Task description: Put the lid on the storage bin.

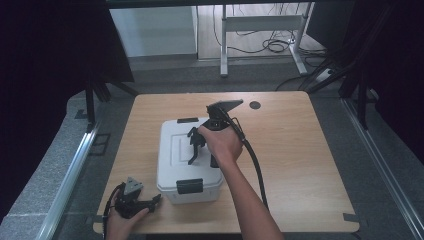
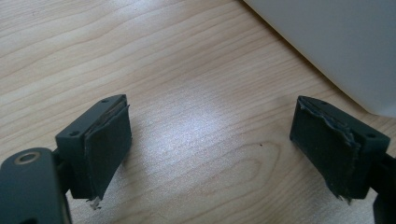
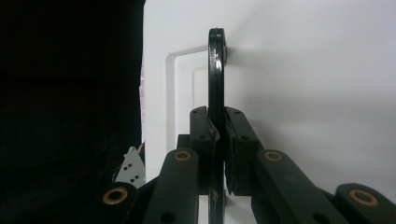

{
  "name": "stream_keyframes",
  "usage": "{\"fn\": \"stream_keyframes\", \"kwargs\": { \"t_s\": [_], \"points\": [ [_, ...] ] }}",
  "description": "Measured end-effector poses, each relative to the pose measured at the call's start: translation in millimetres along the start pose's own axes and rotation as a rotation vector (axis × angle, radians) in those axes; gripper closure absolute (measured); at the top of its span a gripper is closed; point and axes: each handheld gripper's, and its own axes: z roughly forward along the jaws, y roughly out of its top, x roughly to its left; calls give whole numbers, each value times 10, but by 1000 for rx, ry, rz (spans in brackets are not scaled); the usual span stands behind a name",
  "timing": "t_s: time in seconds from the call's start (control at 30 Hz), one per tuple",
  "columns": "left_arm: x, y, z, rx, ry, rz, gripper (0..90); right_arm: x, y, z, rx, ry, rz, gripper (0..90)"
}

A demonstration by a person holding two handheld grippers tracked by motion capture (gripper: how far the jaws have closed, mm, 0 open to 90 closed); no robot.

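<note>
Claws first: the left claw (image 1: 156, 199) rests wide apart and empty on the table (image 1: 300, 165) at the near edge, just beside the white cooler box (image 1: 172, 165). Farther in, the right claw (image 1: 196, 147) is clamped on the box's raised black handle (image 3: 216, 79). The grasp looks done; lifting the box likely remains.

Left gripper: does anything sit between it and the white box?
Nothing visible does. The left gripper rests open over bare table, with the white box just beyond its jaws. The right gripper is shut on the box's black handle.
</note>
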Motion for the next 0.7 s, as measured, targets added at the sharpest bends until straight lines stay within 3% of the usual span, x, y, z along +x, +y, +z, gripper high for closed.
{"fn": "stream_keyframes", "kwargs": {
  "t_s": [0.2, 0.3, 0.5, 0.63, 0.7],
  "points": [
    [0, 0, 0, 0, 0, 0, 126, -31, -13, 50, 9, -19, -4, 834],
    [0, 0, -1, 0, -1, 0, 126, -90, -14, 66, 11, 9, 10, 830],
    [0, 0, -1, 0, -1, 1, 126, -81, -27, 57, 5, 7, -34, 785],
    [1, 0, -1, 1, -1, 0, 126, -94, -61, -49, -27, 42, -80, 706],
    [0, 0, -1, 0, -1, 0, 126, -126, -102, -164, -85, 90, -132, 577]
  ]
}}
